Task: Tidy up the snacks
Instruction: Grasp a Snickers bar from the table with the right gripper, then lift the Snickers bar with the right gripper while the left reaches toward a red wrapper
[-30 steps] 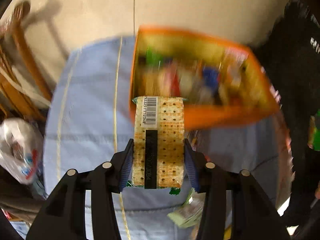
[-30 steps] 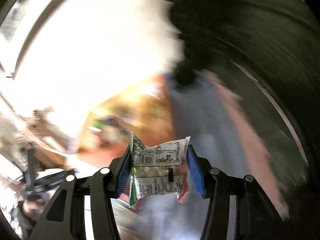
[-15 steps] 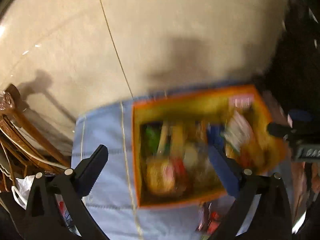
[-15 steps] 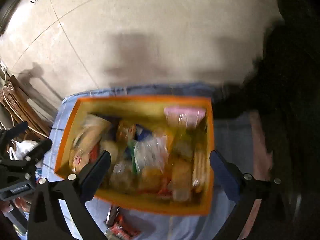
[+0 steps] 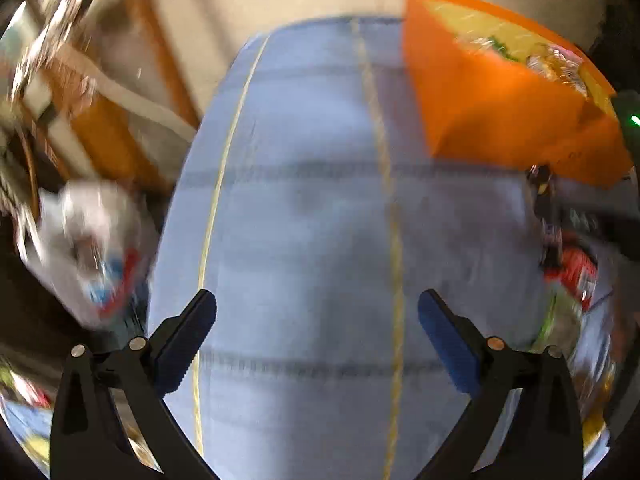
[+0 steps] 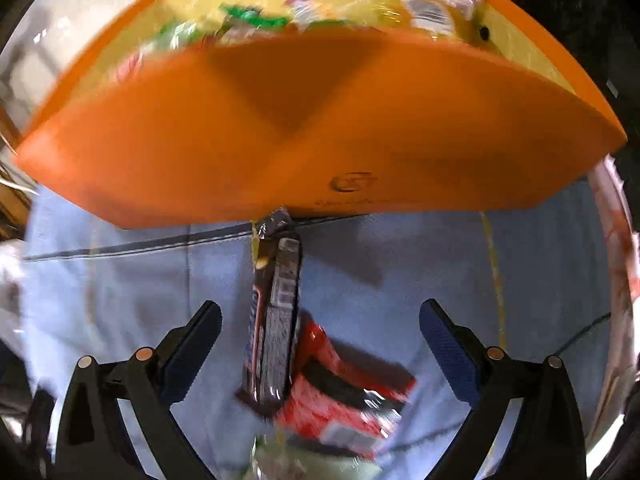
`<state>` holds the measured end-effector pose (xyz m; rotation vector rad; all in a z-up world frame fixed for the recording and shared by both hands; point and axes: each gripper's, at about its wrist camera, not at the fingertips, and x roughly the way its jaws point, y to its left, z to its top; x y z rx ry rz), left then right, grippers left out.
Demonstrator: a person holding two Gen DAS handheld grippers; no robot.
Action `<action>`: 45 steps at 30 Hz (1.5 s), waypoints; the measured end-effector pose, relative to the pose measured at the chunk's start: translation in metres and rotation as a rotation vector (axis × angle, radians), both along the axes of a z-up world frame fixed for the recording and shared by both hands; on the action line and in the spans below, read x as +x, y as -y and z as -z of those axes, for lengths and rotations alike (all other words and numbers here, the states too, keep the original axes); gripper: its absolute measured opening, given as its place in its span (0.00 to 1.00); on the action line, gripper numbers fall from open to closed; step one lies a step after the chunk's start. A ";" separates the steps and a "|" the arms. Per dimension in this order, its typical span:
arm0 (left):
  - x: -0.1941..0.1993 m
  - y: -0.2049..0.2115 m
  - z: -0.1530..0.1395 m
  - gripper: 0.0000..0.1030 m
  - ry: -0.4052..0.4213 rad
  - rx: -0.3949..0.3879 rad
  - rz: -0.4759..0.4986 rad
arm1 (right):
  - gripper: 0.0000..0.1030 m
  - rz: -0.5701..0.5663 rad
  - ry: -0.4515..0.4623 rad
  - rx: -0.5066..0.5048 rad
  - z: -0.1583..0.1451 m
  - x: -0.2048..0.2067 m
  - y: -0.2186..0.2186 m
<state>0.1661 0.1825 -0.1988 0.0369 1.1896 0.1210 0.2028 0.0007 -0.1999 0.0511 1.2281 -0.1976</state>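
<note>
Orange box (image 6: 304, 128) fills the upper half of the right wrist view, packed with wrapped snacks (image 6: 256, 20) behind its near wall; same box (image 5: 500, 112) sits at 2 o'clock in the left wrist view, on blue checked cloth (image 5: 312, 240) covering the counter.

Right gripper (image 6: 320, 334) spread wide, empty, hanging over loose items not yet boxed. Dark snack bar (image 6: 274, 320) lying lengthwise between the fingers, touched by neither, its far end touching or nearly touching the box wall at 12 o'clock. Red packet (image 6: 344, 392) just beside it at 5 o'clock, partly tucked under the bar's near end. Pale green wrapper (image 6: 280, 460) at 6 o'clock, blurred.

Left gripper (image 5: 318, 326) likewise wide apart and empty, only bare cloth between the fingers. Blurred loose packets (image 5: 572, 272) at 3 o'clock near the cloth's edge; white bag (image 5: 92, 248) at 9 o'clock, off the counter.

Likely step: picking the next snack. Best done by lowering straight over the bar's middle, closing across its narrow width, keeping clear of the red packet so only one item lifts. Worth raising above the wall before moving over the box. For the left, shifting toward 3 o'clock first, then slowing until the blur settles.
</note>
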 end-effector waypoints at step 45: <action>0.046 0.251 0.055 0.96 -0.224 -0.468 -0.598 | 0.21 -0.030 0.163 0.497 -0.134 -0.177 0.208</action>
